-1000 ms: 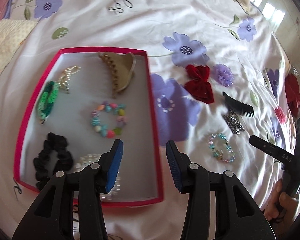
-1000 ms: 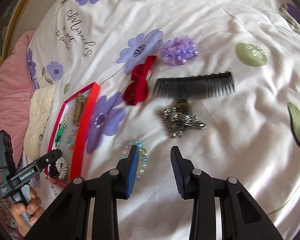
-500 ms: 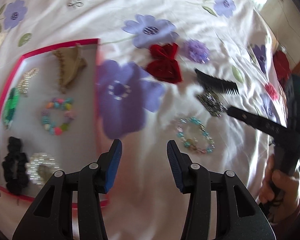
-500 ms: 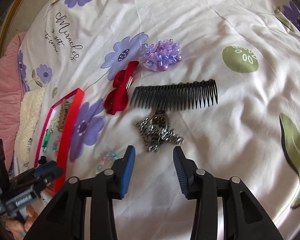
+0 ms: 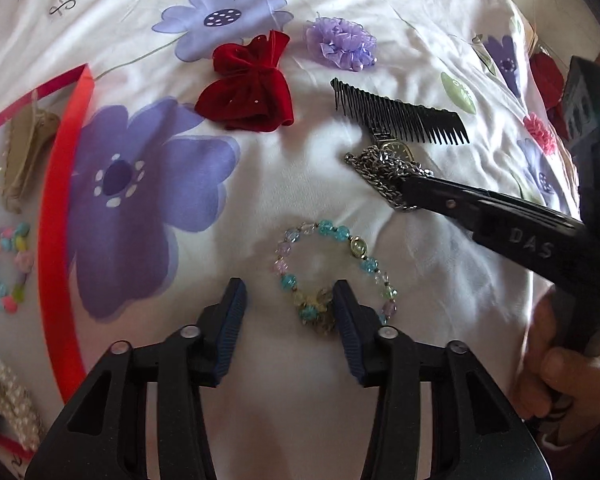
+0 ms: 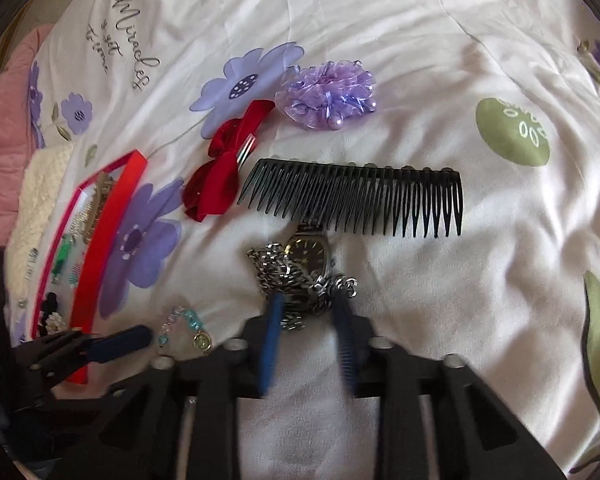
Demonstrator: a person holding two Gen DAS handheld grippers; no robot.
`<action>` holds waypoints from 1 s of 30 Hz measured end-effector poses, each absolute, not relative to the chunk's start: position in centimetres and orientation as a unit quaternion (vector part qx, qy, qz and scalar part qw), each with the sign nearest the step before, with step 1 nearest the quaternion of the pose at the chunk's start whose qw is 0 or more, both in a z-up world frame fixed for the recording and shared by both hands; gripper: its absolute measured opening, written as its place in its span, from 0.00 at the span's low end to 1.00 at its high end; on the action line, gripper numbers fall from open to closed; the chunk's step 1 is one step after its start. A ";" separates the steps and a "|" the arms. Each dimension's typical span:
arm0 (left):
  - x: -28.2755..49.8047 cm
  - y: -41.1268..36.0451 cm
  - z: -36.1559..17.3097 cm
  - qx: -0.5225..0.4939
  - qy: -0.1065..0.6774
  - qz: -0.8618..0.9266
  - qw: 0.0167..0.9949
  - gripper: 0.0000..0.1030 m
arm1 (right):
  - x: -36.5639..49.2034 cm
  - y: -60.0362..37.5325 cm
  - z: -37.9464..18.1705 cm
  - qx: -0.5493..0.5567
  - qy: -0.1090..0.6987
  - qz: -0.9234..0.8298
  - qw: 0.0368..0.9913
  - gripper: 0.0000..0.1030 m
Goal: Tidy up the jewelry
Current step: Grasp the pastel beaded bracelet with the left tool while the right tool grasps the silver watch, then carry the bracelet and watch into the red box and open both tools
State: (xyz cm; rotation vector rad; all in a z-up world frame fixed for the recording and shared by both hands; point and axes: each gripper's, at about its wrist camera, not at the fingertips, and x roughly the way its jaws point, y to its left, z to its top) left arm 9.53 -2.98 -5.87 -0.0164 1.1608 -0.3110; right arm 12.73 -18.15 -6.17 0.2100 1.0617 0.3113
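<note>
A pastel bead bracelet point(image 5: 327, 227) lies on the flowered bedsheet. My left gripper point(image 5: 288, 304) hangs low over it, jaws closing. The bracelet's near arc sits between them against the right finger, and the left pad stands clear. A silver chain watch point(image 6: 305, 253) lies bunched below a black comb point(image 6: 360, 200). My right gripper point(image 6: 308, 312) is down on it, jaws closing, with the chain filling the gap between the pads. In the left wrist view, the right gripper point(image 5: 406, 194) has its tip in the watch point(image 5: 384, 164) chain. The red-rimmed box point(image 5: 60, 200) is at the left.
A red velvet bow point(image 5: 248, 88) and a purple organza flower point(image 5: 340, 44) lie beyond the comb point(image 5: 400, 116). The box holds a beige claw clip point(image 5: 20, 152), a coloured bead bracelet point(image 5: 8, 268) and a pearl piece point(image 5: 8, 396). A hand point(image 5: 560, 364) grips the right tool.
My left gripper swung right, off the box, and sank over the bead bracelet. My right gripper moved forward and down onto the watch chain, and its jaws narrowed around it.
</note>
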 end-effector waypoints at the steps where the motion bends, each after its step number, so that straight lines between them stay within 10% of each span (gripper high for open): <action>1: 9.5 -3.1 -5.8 -0.005 0.544 -0.150 0.825 0.25 | 12.7 -18.3 -6.1 0.102 0.502 0.147 0.846 0.15; 5: 9.1 -3.5 -5.6 0.007 0.538 -0.159 0.828 0.06 | 12.4 -18.7 -5.7 0.114 0.496 0.145 0.849 0.15; 30: 4.4 1.3 -0.4 -0.064 0.485 -0.153 0.859 0.06 | 8.4 -21.3 -2.0 0.149 0.462 0.154 0.861 0.15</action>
